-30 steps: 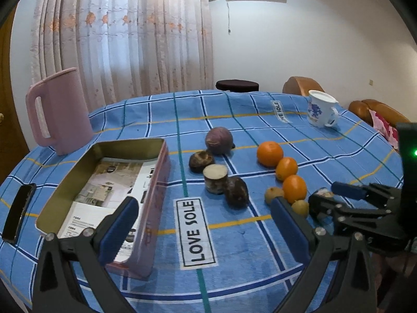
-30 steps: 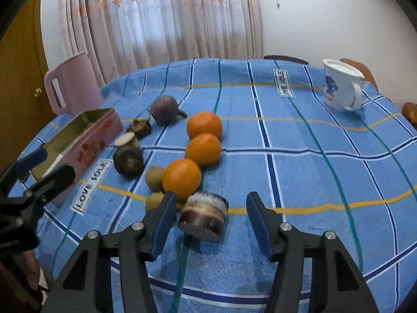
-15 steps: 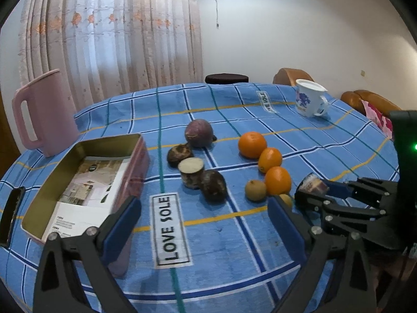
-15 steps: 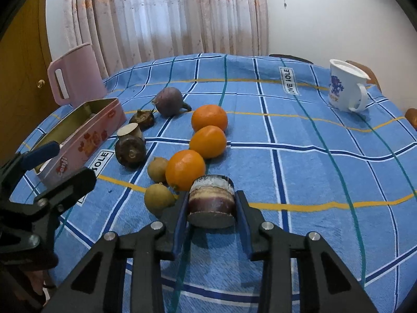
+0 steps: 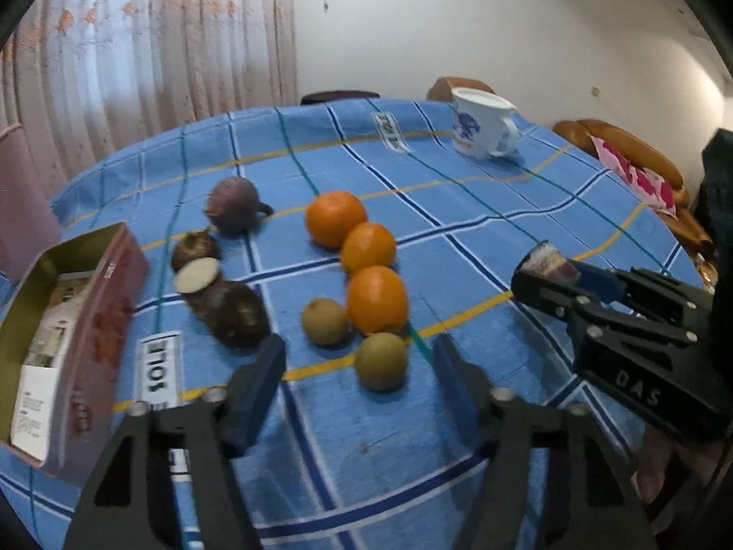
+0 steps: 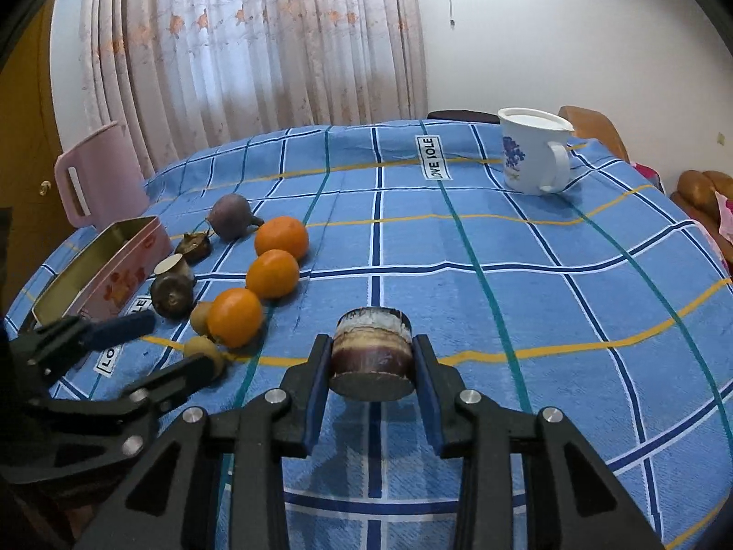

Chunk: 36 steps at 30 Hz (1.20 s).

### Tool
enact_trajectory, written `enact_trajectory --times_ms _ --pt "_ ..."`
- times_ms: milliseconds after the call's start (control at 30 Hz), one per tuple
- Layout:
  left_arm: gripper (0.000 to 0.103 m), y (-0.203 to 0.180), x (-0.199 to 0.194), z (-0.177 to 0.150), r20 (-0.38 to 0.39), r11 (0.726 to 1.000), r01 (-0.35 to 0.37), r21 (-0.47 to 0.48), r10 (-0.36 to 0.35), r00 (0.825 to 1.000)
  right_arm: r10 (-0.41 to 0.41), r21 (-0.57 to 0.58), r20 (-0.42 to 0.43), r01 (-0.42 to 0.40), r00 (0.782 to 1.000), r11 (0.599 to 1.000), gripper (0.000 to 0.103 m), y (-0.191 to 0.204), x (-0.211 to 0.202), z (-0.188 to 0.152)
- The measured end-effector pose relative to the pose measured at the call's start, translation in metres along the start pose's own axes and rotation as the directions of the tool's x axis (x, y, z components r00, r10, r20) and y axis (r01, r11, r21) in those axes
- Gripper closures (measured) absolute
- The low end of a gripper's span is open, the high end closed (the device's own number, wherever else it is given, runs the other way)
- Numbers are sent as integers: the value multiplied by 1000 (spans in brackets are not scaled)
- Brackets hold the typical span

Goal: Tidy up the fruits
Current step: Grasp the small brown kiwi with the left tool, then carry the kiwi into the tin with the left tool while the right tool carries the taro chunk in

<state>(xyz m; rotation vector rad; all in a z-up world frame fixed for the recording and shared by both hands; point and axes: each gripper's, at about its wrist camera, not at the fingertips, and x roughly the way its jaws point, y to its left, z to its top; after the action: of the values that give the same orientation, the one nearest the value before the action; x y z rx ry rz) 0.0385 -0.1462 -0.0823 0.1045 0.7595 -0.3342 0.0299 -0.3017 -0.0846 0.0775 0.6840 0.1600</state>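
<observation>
Clamping a short cylindrical cut piece with a dark purple-brown rind, a pale band near the top and a flat cut face, the right gripper holds it clear above the blue checked tablecloth, fingers angled downward and pads pressed on both curved sides. Ahead of the left gripper, whose jaws have just been closing and stand partly apart with nothing touching its blue pads, a small round brownish-green fruit lies on the cloth. Three smooth oranges form a row just beyond, touching one another.
</observation>
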Motion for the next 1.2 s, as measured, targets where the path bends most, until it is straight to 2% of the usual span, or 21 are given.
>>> enact_trajectory --times_ms 67,133,200,333,433,600,800,1000,1200 --pt "53 0 7 1 -37 1000 4 -5 -4 999 6 -3 3 -6 1000 1000 66 0 -1 -1" --pt "54 -2 9 2 -47 1000 10 -1 -10 999 4 -8 2 -4 1000 1000 66 2 1 -1" --pt "76 -3 17 4 -85 1000 7 2 -7 996 4 -13 5 -4 1000 1000 66 2 1 -3" --pt "76 -3 14 2 -83 999 35 4 -35 996 11 -18 17 -11 1000 1000 66 4 -3 -2" --pt "76 0 6 1 -47 999 43 4 -43 998 20 -27 31 -19 999 999 66 9 -7 -1" --pt "76 13 -16 3 57 1000 -13 -12 14 998 46 -73 63 -42 997 996 66 27 -12 4" --pt "76 38 -43 11 175 994 -101 -48 108 979 88 -123 96 -76 991 990 66 52 -14 13" --pt "76 57 -58 12 222 986 -148 -83 163 961 137 -160 124 -116 983 980 66 74 -18 25" --pt "76 80 -66 12 230 976 -178 -125 203 952 182 -200 132 -154 974 968 66 97 -15 38"
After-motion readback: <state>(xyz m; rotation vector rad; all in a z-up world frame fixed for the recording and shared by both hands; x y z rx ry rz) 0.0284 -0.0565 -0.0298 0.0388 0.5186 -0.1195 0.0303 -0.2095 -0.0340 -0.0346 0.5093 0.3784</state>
